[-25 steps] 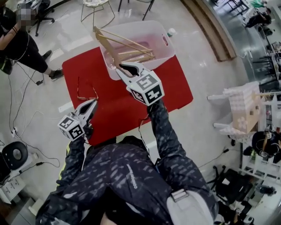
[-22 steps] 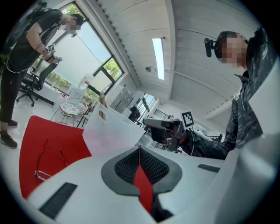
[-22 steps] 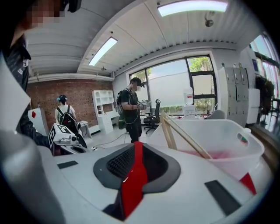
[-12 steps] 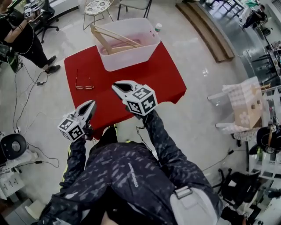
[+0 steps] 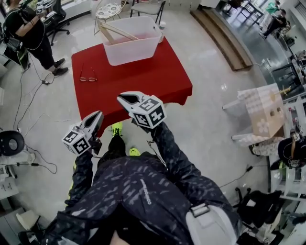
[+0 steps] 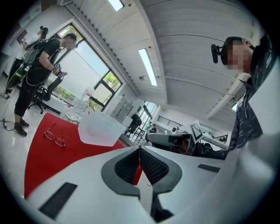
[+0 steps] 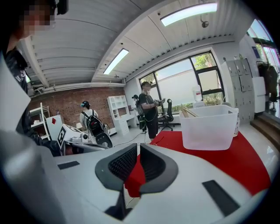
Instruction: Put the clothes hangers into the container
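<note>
The translucent white container [image 5: 131,48] stands at the far end of the red table [image 5: 143,76], with wooden clothes hangers [image 5: 117,31] leaning inside it. In the right gripper view the container [image 7: 208,129] and the hangers [image 7: 189,112] show ahead at the right. My right gripper [image 5: 120,98] hovers off the table's near edge; its jaws have just been closing and nothing is between them. My left gripper [image 5: 99,115] hangs lower left, over the floor, shut and empty. Both stand well short of the container.
A pair of glasses [image 5: 88,76] lies on the table's left part. A person [image 5: 28,33] stands at the far left beside an office chair. A wire chair [image 5: 107,9] and a bottle [image 5: 162,25] are behind the container. A cardboard box [image 5: 260,115] stands at the right.
Both grippers have drawn back from the table. The right one was at the container's rim by the hangers and now is past the near edge. The container looks farther away.
</note>
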The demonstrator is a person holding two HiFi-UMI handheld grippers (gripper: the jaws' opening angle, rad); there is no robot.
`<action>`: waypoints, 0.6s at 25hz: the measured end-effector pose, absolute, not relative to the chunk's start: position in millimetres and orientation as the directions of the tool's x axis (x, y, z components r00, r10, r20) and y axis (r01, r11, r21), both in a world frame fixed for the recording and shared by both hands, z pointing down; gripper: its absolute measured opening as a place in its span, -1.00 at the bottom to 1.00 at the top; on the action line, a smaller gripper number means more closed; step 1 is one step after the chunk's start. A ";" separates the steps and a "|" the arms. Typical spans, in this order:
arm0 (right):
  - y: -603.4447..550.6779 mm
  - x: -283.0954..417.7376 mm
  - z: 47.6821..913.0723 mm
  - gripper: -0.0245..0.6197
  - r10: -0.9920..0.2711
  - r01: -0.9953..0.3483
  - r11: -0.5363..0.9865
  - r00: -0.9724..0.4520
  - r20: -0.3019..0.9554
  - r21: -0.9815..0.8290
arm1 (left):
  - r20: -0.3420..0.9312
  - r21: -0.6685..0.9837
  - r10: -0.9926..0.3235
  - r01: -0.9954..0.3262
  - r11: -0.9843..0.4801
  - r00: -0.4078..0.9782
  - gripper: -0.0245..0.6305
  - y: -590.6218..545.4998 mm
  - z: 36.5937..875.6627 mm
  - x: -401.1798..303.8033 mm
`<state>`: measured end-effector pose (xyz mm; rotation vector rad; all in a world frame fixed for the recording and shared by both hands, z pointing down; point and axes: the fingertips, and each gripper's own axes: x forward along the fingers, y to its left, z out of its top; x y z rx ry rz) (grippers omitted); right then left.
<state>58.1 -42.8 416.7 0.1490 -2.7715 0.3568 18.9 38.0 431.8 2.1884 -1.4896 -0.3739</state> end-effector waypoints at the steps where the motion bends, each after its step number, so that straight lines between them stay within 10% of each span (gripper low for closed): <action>1: -34.3 62.3 417.2 -0.82 -0.054 -0.141 0.963 -0.937 0.345 -0.231 | 0.038 0.517 -0.928 -0.802 -0.299 0.370 -0.89 46.0 432.4 23.9; 15: 38.0 65.8 417.3 -0.85 -0.045 -0.142 0.958 -0.934 0.355 -0.250 | 0.036 0.502 -0.918 -0.802 -0.325 0.394 -0.89 99.3 417.4 34.9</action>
